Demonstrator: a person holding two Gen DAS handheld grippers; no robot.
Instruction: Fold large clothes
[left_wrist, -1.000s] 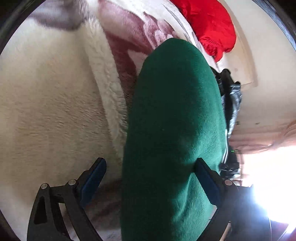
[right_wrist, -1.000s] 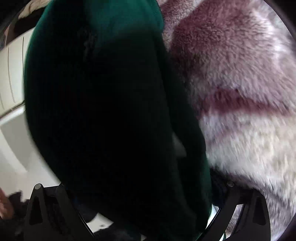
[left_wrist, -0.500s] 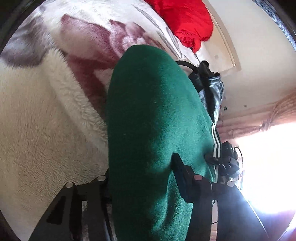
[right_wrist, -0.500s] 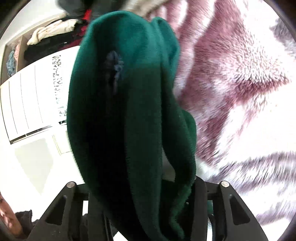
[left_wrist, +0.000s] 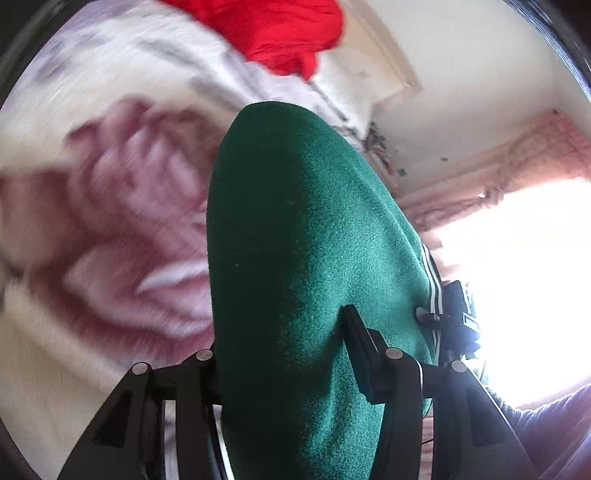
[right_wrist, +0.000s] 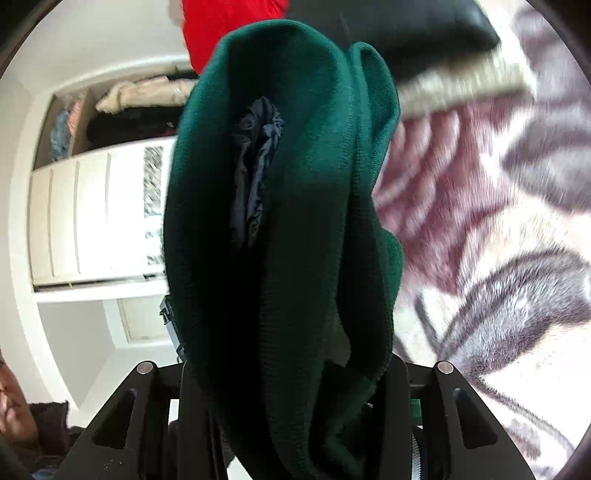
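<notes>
Left gripper (left_wrist: 284, 354), right gripper (right_wrist: 291, 373): both jaws just closed, now pinching green garment (left_wrist: 306, 236); formerly on floral blanket (left_wrist: 122, 236), now raised clear, ready for spreading.

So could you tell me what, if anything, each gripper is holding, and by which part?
Both hold the dark green knitted garment: the left gripper clamps a thick bunched fold, the right gripper a bunched ribbed edge. Which part exactly cannot be told.
</notes>
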